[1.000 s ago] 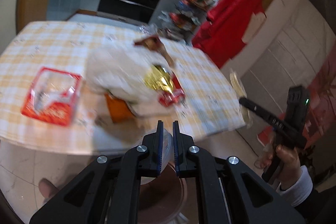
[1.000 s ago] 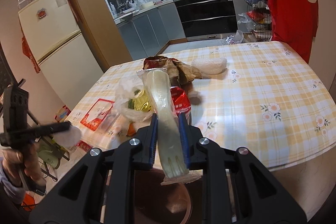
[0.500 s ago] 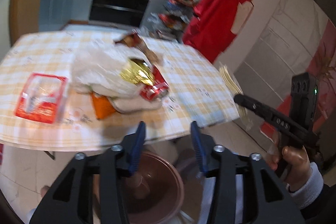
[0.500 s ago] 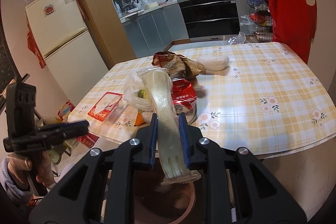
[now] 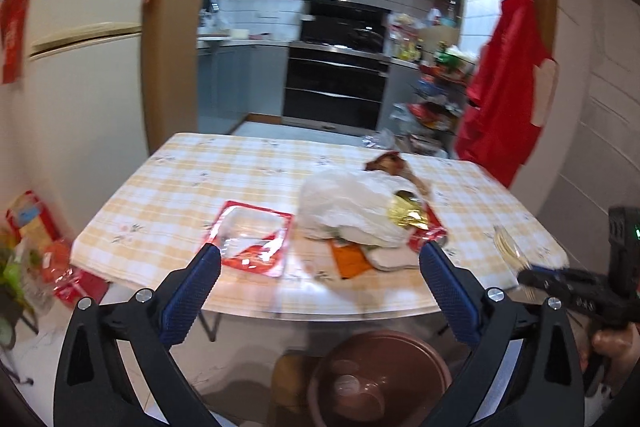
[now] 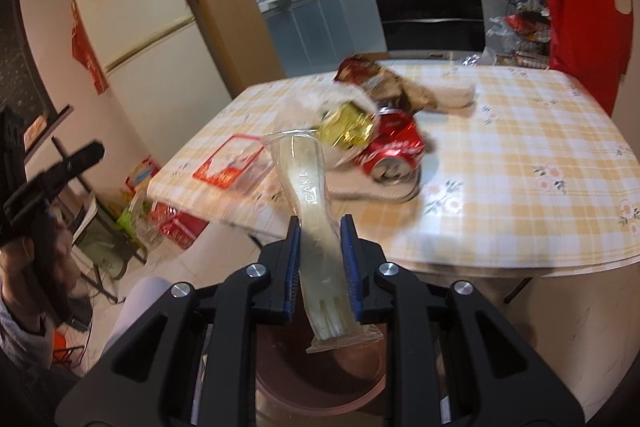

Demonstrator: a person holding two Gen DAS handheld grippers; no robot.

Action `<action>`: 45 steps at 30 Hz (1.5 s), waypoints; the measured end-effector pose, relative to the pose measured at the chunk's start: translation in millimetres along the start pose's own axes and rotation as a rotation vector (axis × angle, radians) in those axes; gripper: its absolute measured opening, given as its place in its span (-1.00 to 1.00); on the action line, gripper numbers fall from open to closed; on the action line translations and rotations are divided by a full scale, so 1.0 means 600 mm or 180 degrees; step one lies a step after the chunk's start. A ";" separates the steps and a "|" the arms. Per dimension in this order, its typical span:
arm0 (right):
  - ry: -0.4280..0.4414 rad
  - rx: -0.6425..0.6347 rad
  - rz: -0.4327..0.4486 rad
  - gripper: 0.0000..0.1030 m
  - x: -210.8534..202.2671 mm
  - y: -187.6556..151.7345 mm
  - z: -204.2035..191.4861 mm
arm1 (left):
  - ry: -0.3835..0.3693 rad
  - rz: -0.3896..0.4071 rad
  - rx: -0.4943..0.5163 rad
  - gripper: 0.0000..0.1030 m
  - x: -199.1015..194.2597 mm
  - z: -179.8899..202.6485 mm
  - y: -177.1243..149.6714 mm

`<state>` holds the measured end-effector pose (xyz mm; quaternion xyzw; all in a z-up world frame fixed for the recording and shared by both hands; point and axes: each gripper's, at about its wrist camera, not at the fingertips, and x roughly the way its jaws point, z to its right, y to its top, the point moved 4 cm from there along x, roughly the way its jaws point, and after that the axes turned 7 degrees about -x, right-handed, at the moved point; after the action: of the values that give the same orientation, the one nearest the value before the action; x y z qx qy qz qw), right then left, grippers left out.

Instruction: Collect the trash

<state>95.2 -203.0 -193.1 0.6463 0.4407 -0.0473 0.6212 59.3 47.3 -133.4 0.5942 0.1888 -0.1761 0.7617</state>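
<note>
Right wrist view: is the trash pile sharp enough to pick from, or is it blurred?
Right wrist: can and gold wrapper smeared by motion; held fork packet crisp. Left wrist: white bag softly blurred, ceiling-light glare, fisheye bending throughout.

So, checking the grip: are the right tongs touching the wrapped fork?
Touching. The right wrist view shows both pads of the right tongs pressed against the wrapped fork.

Wrapped plastic fork (image 6: pixel 316 227) upright above brown bin (image 6: pixel 320 379), wrappers (image 5: pixel 252 243) on table
</note>
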 end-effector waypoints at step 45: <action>-0.0873 0.0187 -0.0133 0.89 0.094 -0.031 0.109 | 0.0413 -0.0624 -0.0696 0.84 0.148 -0.164 -0.067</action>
<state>149.3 -232.3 -256.2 0.6423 0.3635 -0.1610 0.6553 108.4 129.9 -233.3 0.4966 0.3128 -0.1892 0.7872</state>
